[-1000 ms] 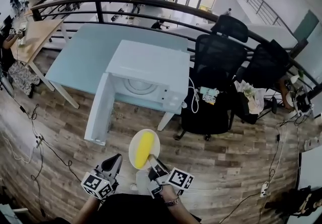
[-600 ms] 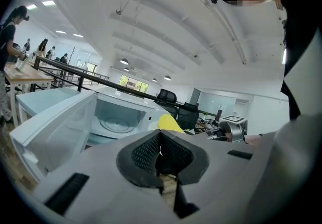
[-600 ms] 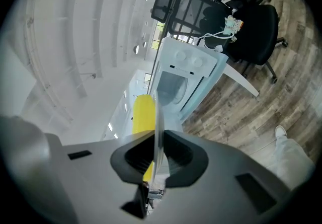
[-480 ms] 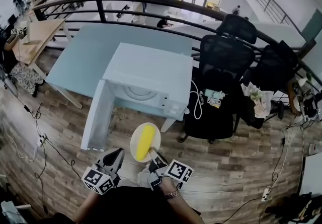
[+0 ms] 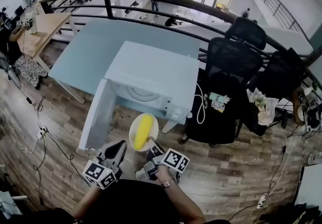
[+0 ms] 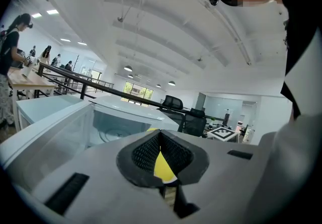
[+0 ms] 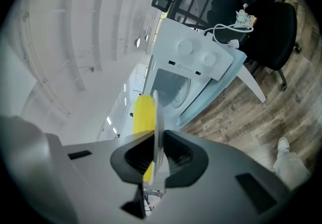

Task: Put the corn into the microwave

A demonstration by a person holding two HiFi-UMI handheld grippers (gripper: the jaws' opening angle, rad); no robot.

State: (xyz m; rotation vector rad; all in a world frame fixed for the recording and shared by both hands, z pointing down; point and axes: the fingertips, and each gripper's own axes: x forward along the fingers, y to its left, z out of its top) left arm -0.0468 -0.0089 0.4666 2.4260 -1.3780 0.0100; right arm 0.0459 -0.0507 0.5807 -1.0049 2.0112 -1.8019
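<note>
Both claws have come nearer to the open microwave (image 5: 158, 69) on the bench (image 5: 83, 57). The right claw (image 5: 151, 143) is clamped on the plate (image 5: 132, 138) rim, the corn (image 5: 143, 130) lying on it, just before the opening. The left claw (image 5: 118, 148) is closed and empty. Head view cuts off most of the cavity; left gripper view shows its turntable (image 6: 114, 134)

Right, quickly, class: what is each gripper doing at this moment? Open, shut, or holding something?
Left gripper: shut, with nothing between its jaws.
Right gripper: shut on the rim of the plate that carries the corn.
</note>
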